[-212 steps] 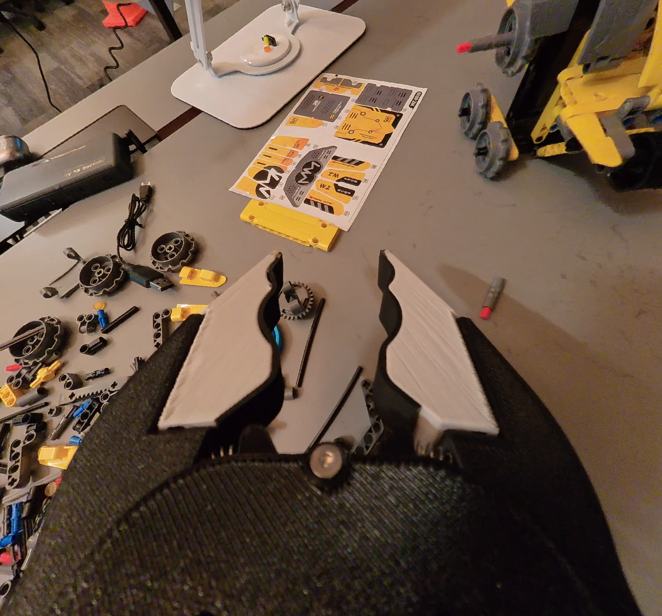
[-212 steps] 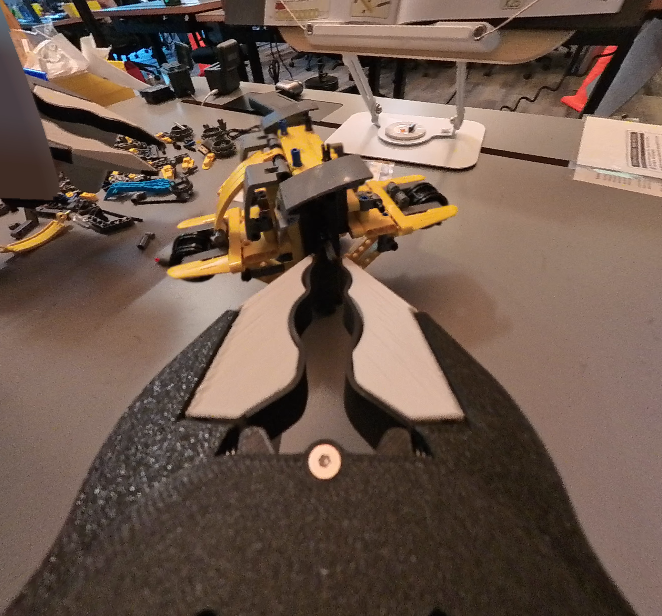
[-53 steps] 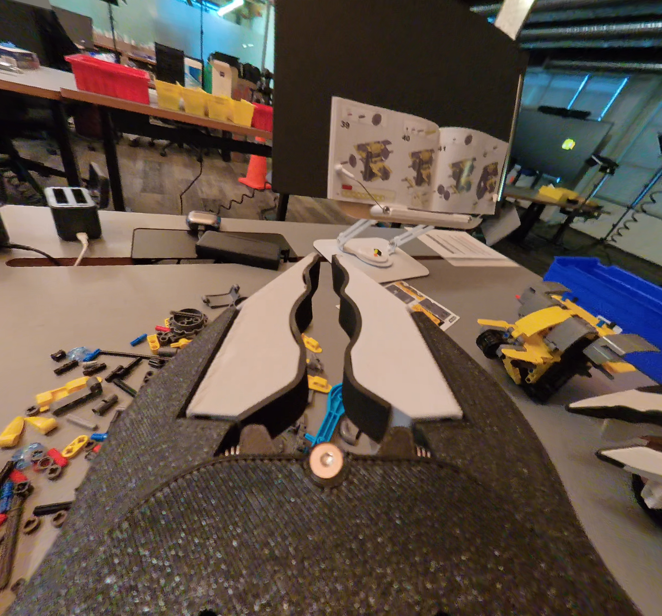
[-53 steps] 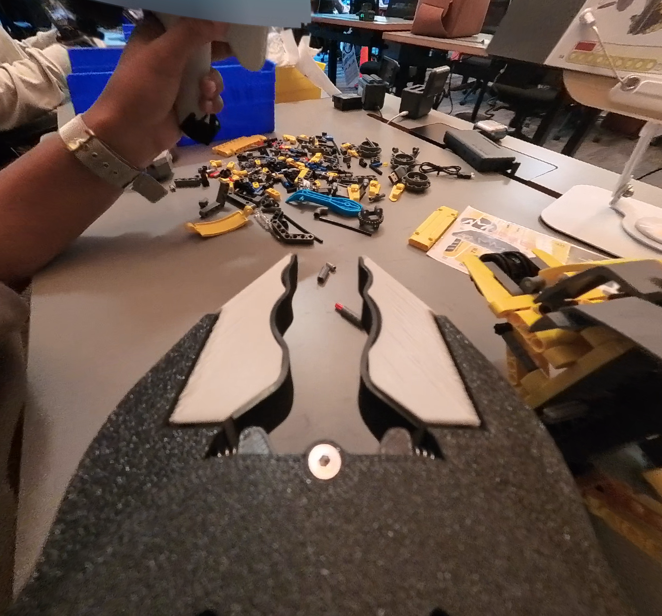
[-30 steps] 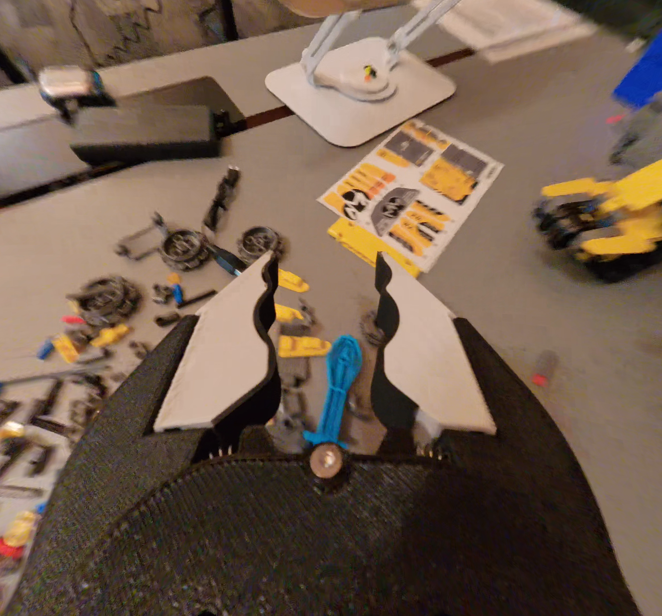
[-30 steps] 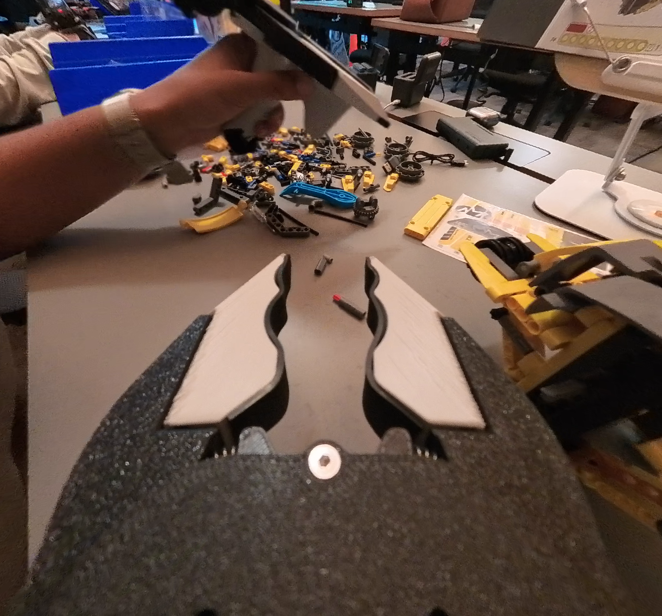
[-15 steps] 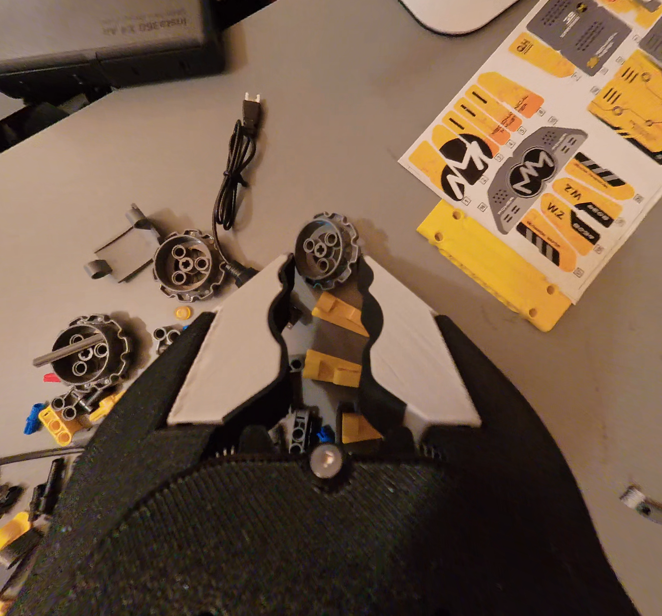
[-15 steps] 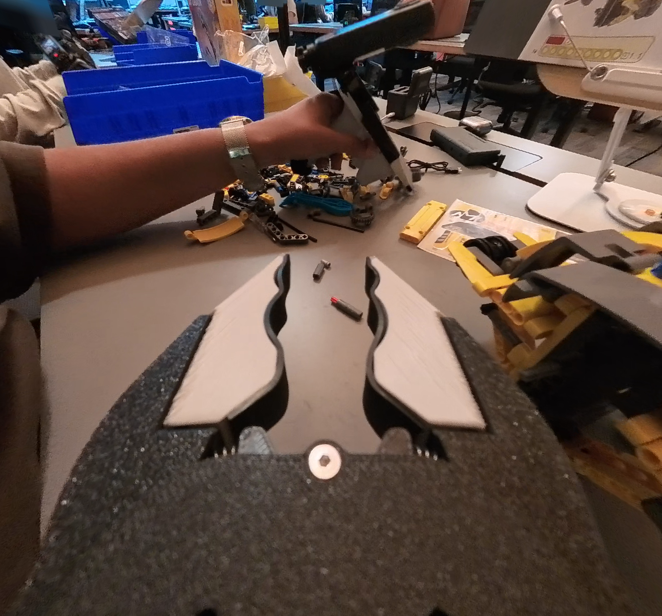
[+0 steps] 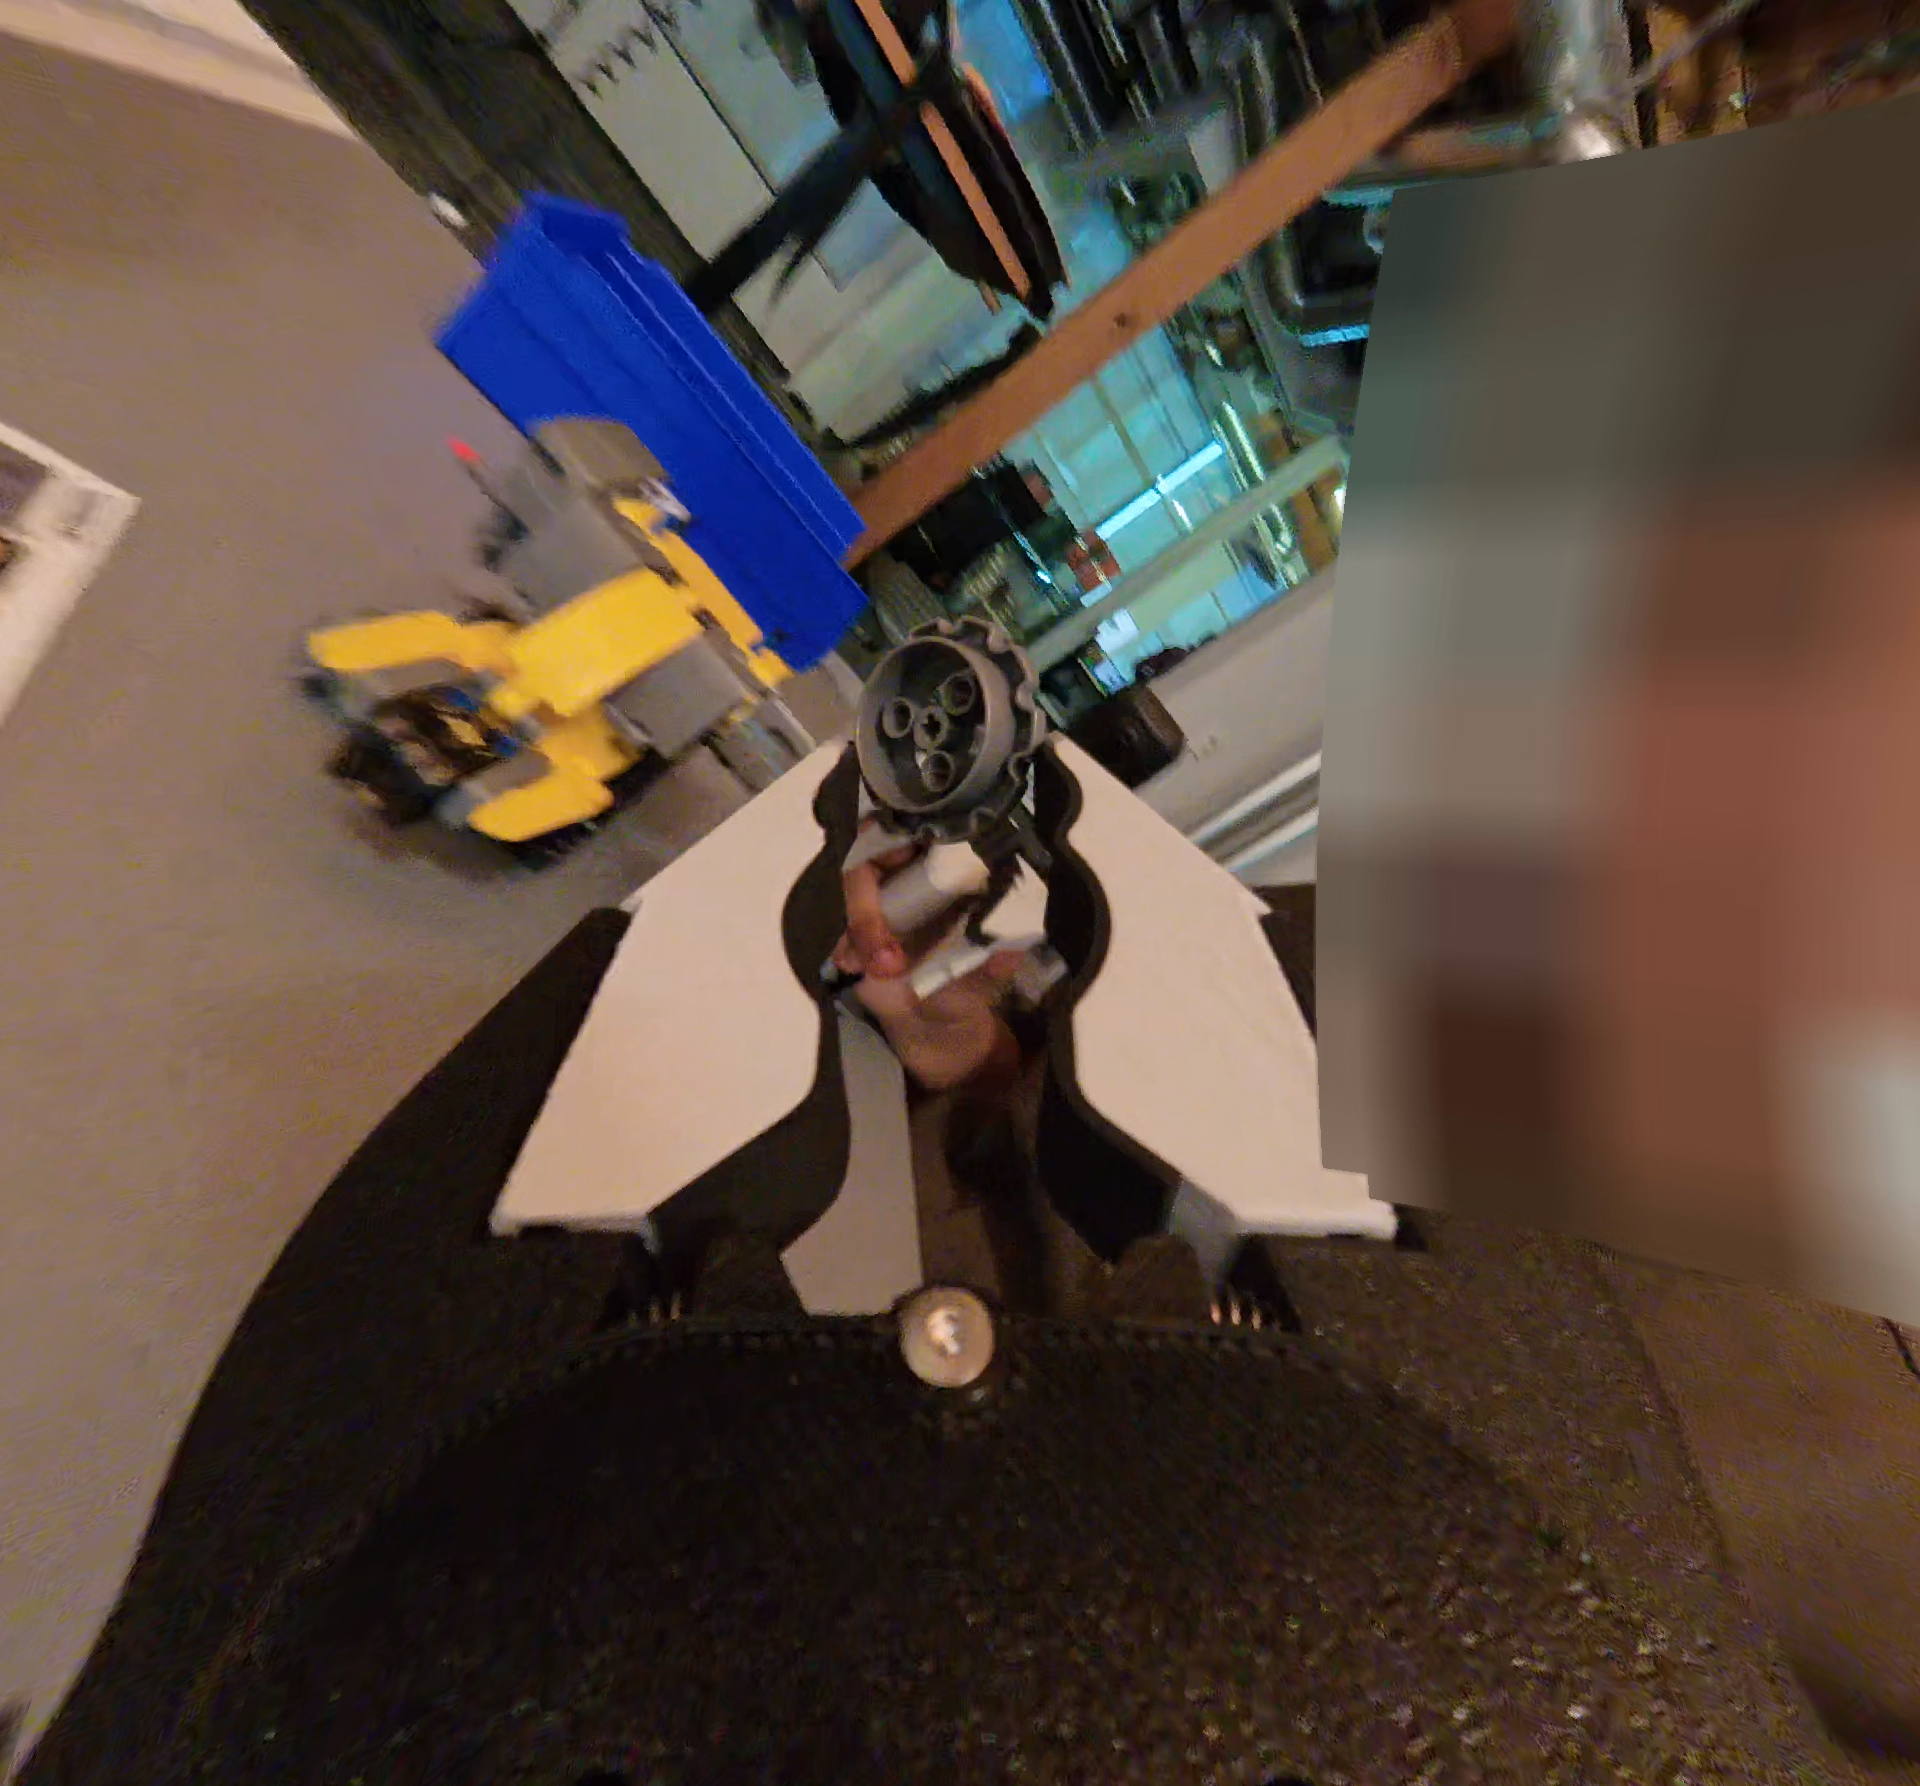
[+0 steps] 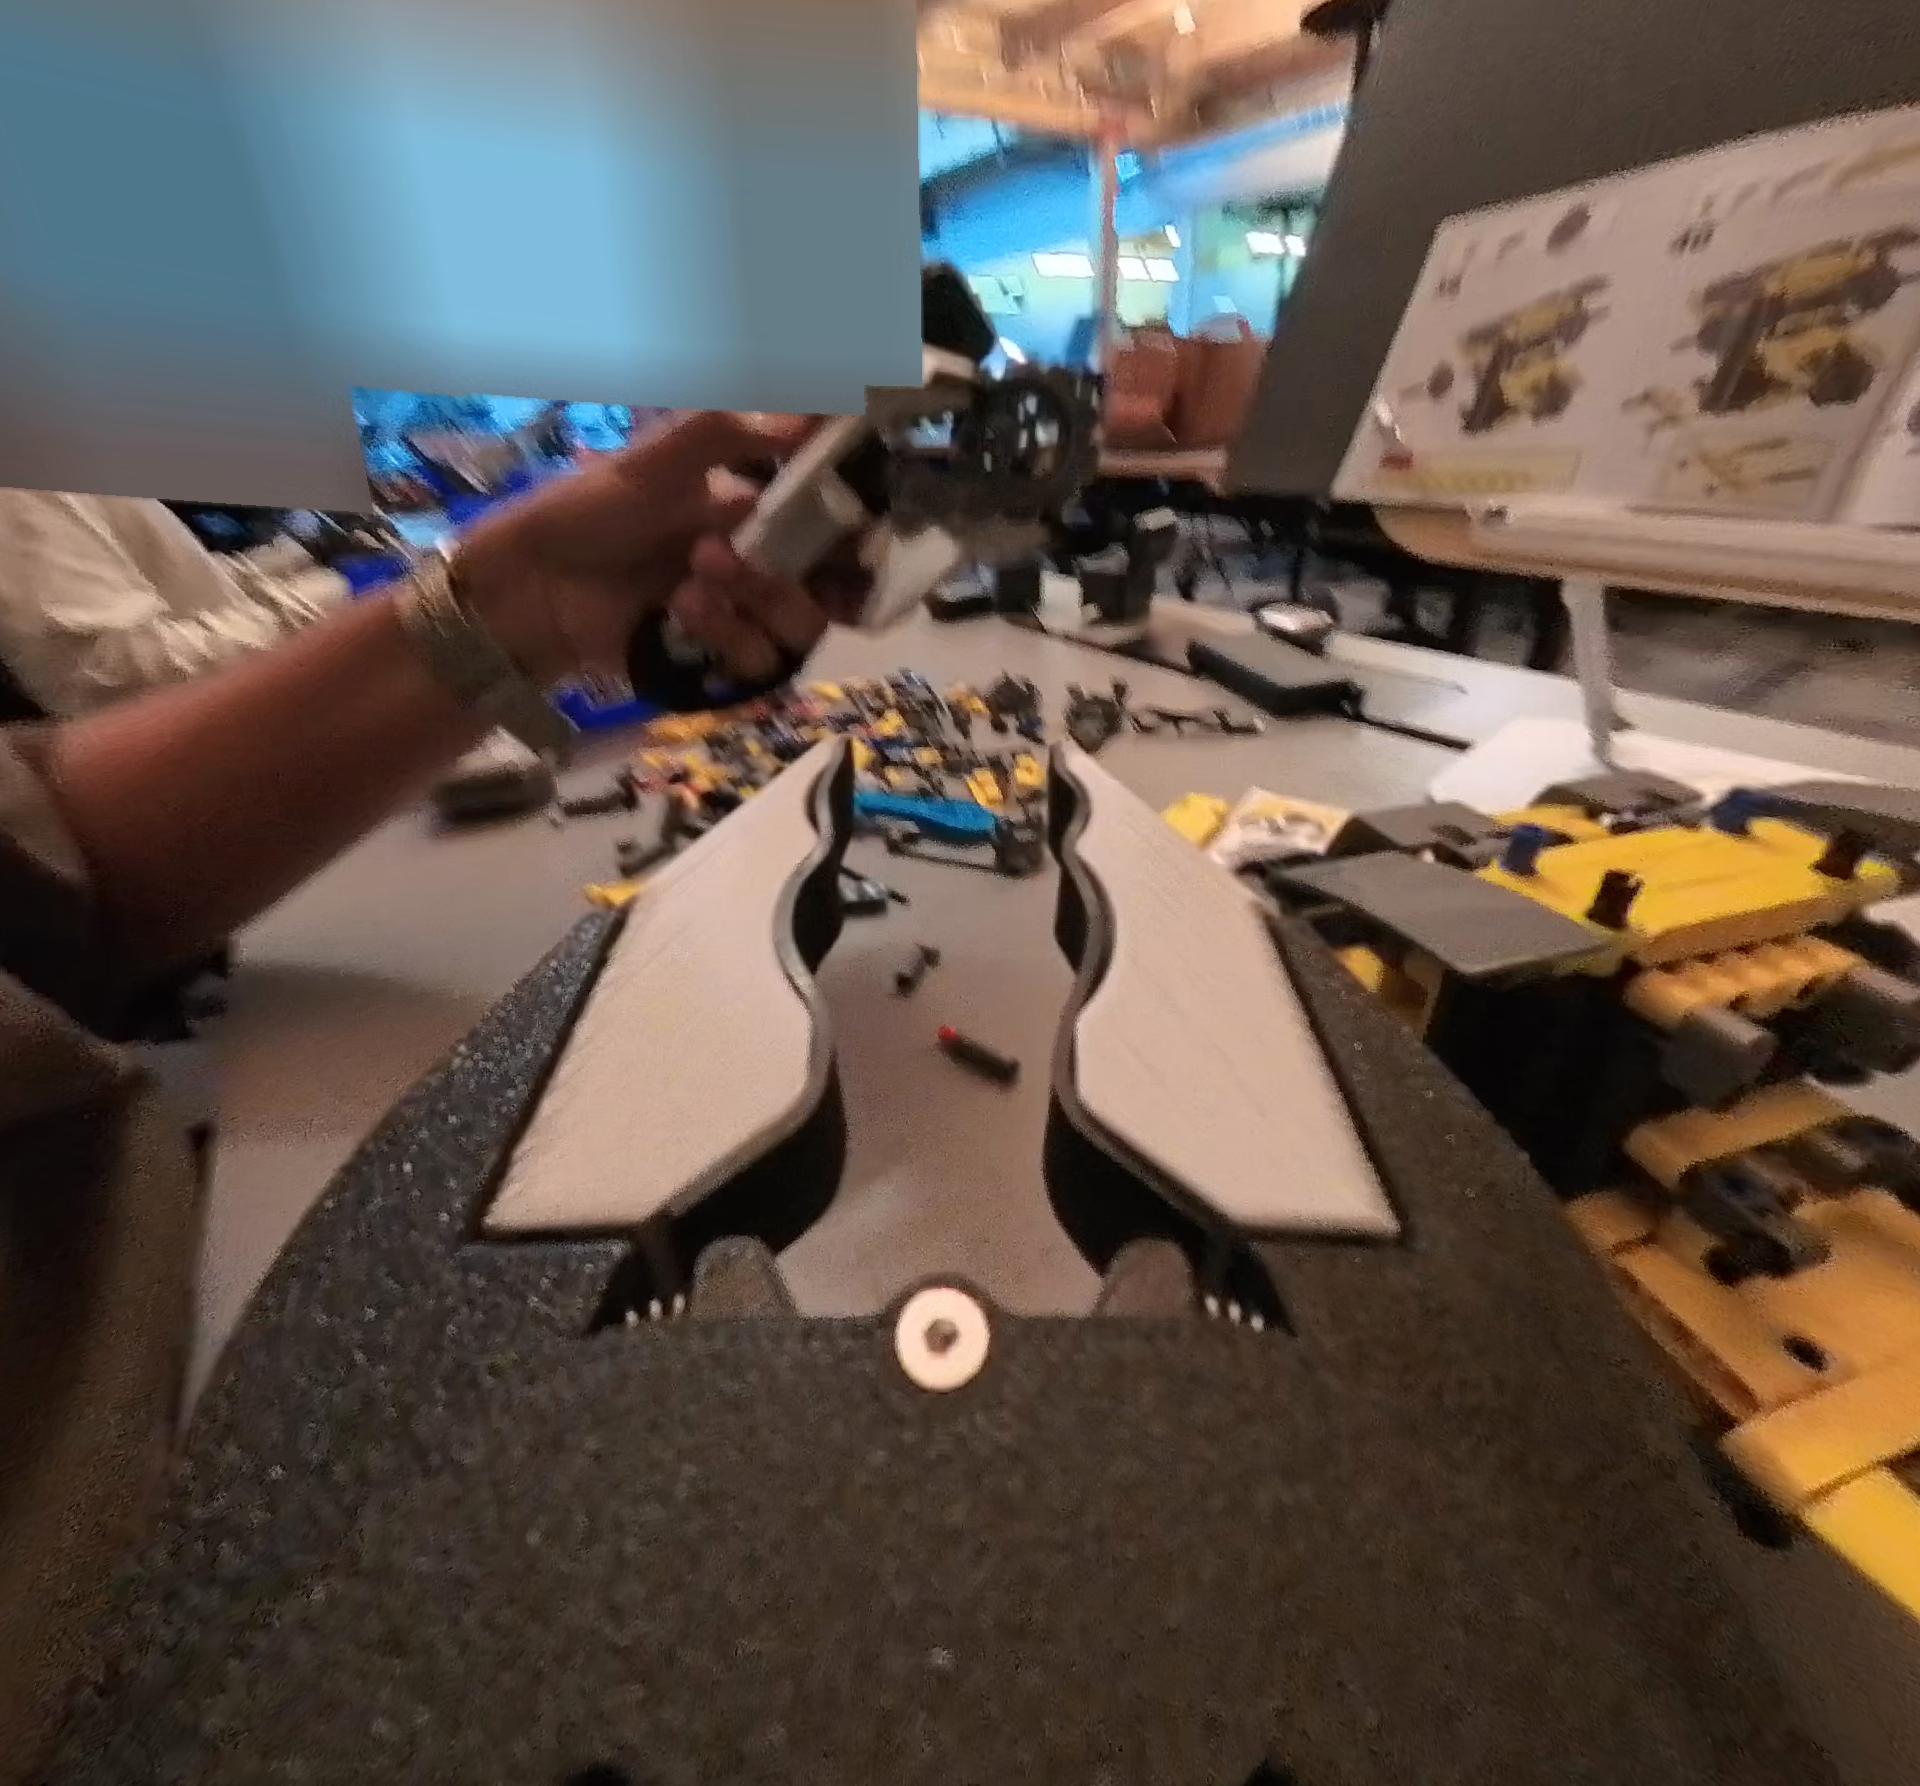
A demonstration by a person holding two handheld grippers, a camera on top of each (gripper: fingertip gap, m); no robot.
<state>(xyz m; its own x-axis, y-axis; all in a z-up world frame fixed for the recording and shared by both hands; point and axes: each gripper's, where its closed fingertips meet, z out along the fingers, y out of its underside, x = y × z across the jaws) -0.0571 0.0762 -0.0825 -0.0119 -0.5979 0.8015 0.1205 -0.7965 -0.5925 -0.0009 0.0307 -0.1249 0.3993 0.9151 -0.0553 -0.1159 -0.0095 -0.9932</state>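
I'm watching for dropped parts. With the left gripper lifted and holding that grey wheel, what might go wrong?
The left gripper pinches the grey wheel only at its fingertips, up in the air, so it may slip and fall among the loose parts. The right gripper hangs open beside the yellow model and might bump it.

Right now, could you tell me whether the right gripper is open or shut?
Open. The right gripper holds nothing: its jaws stand apart, and bare table with a red-tipped pin shows between them.
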